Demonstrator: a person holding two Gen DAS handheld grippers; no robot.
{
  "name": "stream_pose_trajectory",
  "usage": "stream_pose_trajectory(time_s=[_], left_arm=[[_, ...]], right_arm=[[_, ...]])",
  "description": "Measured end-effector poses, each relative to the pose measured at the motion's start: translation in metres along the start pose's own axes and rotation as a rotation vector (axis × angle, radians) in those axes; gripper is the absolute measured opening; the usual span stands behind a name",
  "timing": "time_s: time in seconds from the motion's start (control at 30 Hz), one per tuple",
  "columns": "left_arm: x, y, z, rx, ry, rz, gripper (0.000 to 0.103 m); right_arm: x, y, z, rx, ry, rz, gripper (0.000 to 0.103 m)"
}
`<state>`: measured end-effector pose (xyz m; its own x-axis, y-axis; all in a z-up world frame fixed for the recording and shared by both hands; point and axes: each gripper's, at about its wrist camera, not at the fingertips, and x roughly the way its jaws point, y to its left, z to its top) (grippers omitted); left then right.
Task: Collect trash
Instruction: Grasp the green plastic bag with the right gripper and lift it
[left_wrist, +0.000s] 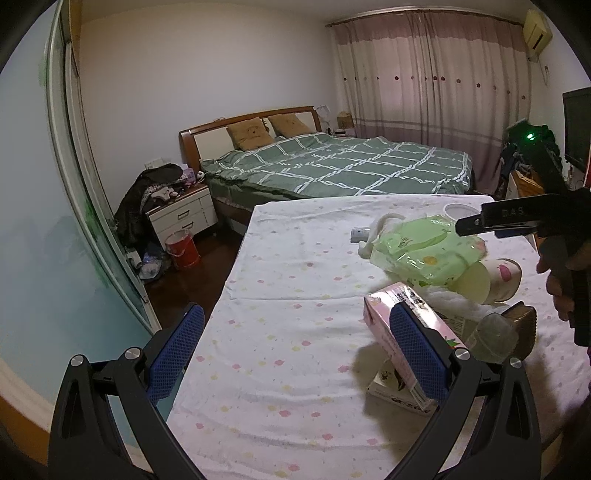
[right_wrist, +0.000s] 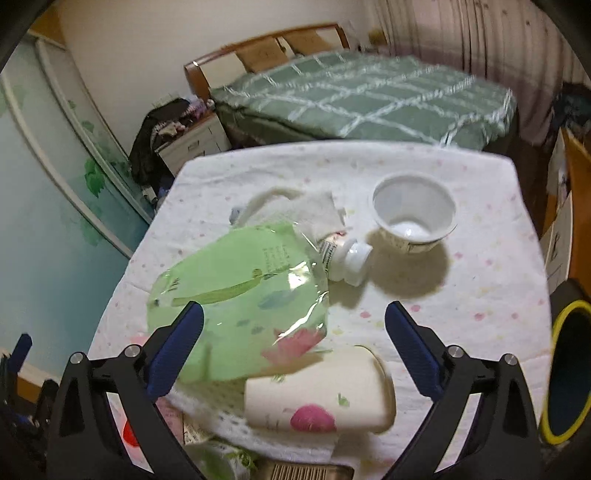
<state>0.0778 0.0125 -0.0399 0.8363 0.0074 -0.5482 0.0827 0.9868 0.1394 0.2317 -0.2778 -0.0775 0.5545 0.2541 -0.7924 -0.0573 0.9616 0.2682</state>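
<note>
left gripper (left_wrist: 297, 349) spread wide above table (left_wrist: 280, 332), right gripper (right_wrist: 294, 349) spread over green pouch (right_wrist: 240, 295)

Both views are moderately dim, lit by warm indoor light from above, with closed curtains (left_wrist: 424, 74) glowing faintly pink. Objects cast soft dark shadows on the tablecloth (left_wrist: 288, 295); the white cup (right_wrist: 413, 214) throws one toward the camera. Glare streaks the green plastic pouch (right_wrist: 240, 295). The right wrist view is motion-blurred throughout; the left is sharp. Fisheye bending curves the edges, with black corners.
</note>
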Motion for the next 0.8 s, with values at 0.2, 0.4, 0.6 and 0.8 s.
stream_pose_trajectory(time_s=[0.2, 0.4, 0.6, 0.8], left_arm=[[0.016, -0.002, -0.002, -0.002, 0.020, -0.018, 0.099], [0.023, -0.005, -0.003, 0.002, 0.028, -0.032, 0.099], [0.021, -0.004, -0.001, 0.000, 0.016, -0.030, 0.099], [0.014, -0.009, -0.002, 0.003, 0.009, -0.043, 0.099]], right_arm=[[0.014, -0.006, -0.003, 0.038, 0.070, 0.059, 0.091], [0.011, -0.001, -0.005, 0.040, 0.048, 0.074, 0.032], [-0.017, -0.003, -0.006, 0.062, -0.052, 0.101, 0.013], [-0.066, -0.005, -0.004, 0.076, -0.181, 0.139, 0.011]])
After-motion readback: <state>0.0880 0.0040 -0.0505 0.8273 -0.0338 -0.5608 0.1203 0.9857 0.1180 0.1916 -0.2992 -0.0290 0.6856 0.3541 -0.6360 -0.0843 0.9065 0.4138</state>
